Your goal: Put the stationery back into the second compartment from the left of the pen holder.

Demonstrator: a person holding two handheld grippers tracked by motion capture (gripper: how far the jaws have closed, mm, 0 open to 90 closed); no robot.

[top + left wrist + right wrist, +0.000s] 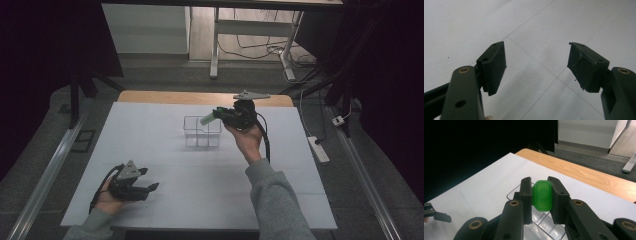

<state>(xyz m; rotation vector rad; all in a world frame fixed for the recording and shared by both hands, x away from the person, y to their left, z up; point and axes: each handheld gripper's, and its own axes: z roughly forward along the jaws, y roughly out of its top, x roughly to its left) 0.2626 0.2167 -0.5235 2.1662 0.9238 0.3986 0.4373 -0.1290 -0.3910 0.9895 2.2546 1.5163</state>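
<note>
My right gripper (216, 116) is held above the right side of a clear plastic divided box (201, 132) near the middle of the white table cover. It is shut on a small green plastic piece (207, 119), which shows between the two black jaws as a rounded green block (542, 198) in the right gripper view, with the clear box (541, 220) just below. My left gripper (150, 188) lies low at the table's front left, held by a hand. Its jaws stand wide apart with nothing between its fingertips (495, 65), over the bare white cover.
A white sheet (165, 165) covers the wooden table, whose bare far edge (200, 97) shows at the back. Beyond it stand a white cabinet (145, 27) and desk legs with cables. A power strip (318, 148) lies on the floor at the right.
</note>
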